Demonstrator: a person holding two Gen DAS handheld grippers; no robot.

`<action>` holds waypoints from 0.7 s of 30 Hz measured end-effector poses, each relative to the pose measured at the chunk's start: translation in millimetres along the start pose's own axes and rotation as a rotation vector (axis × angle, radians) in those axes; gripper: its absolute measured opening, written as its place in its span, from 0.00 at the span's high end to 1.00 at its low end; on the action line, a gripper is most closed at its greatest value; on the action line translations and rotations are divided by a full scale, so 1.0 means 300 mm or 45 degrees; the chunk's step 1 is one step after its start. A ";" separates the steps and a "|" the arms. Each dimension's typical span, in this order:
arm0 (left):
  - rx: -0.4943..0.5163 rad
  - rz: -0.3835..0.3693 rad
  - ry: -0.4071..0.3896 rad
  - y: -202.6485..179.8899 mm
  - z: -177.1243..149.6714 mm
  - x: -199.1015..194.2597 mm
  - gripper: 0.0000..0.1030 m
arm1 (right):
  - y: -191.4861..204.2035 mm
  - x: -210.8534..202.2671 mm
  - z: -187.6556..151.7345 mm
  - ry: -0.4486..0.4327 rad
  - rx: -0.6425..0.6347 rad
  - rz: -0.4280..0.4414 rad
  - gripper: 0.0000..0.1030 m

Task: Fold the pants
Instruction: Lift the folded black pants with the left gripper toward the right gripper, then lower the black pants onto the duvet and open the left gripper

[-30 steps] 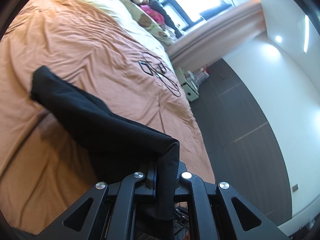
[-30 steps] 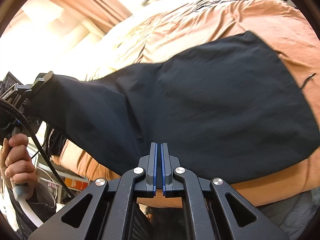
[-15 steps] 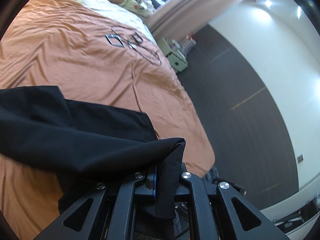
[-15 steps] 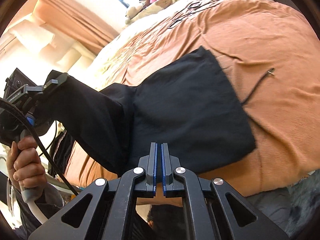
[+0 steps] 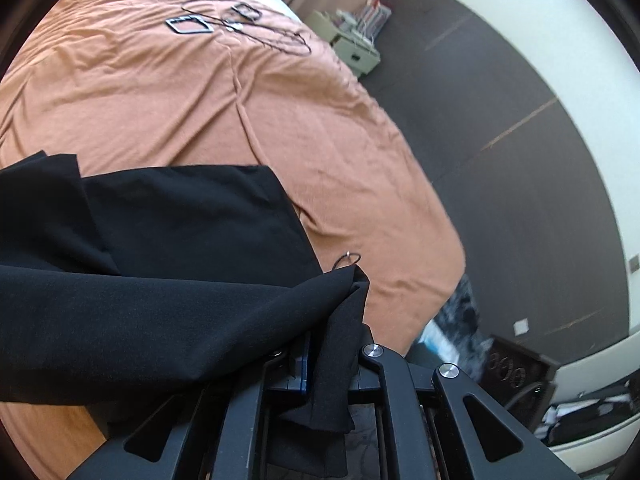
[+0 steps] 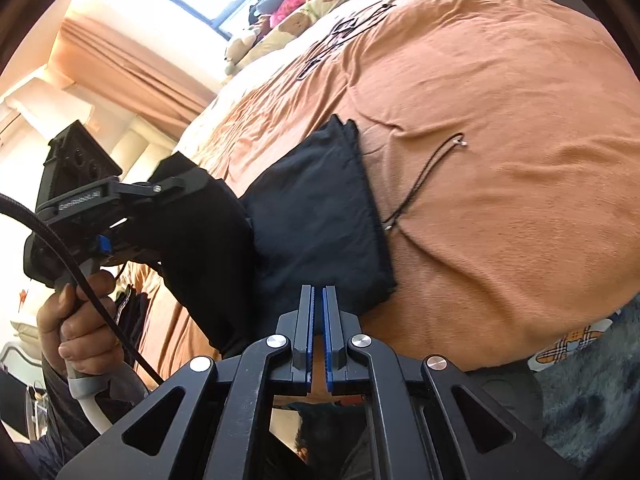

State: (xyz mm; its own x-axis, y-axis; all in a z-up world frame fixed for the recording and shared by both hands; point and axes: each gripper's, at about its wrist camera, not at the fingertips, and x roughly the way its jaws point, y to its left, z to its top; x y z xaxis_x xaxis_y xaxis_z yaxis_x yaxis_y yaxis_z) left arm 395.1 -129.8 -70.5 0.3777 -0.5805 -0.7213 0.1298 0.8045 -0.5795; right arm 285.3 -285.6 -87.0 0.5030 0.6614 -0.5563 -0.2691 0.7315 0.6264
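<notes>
On the orange bedspread [image 5: 280,120], left tongs [image 5: 320,364] pinch black pants [image 6: 320,208]; right tongs [image 6: 318,336] nearly closed, empty.

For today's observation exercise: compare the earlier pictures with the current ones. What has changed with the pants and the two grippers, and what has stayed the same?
The left gripper has carried its end of the black pants across over the rest, so the spread garment now lies narrower, doubled on the orange bedspread. Unchanged: the left gripper stays shut on the fabric, the right gripper stays nearly closed and empty, and the drawstring lies on the bedspread.
</notes>
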 end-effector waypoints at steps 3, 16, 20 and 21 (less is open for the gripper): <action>0.045 0.044 0.074 -0.021 0.009 0.059 0.89 | -0.016 -0.016 -0.003 -0.003 0.017 -0.003 0.99; 0.153 0.013 0.212 -0.125 -0.008 0.161 0.45 | -0.051 -0.063 0.005 -0.032 0.063 0.007 0.99; 0.163 0.024 0.243 -0.143 -0.017 0.182 0.45 | -0.062 -0.080 0.006 -0.049 0.069 0.044 0.99; 0.167 0.028 0.241 -0.146 -0.016 0.180 0.45 | -0.063 -0.083 0.006 -0.053 0.065 0.052 0.99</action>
State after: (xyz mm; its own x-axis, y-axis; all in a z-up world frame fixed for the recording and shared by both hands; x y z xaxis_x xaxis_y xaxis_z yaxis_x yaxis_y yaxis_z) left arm 405.4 -197.0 -85.8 0.2047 -0.5659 -0.7986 0.2463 0.8194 -0.5175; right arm 279.5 -316.1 -83.9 0.5263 0.6825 -0.5072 -0.2487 0.6940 0.6757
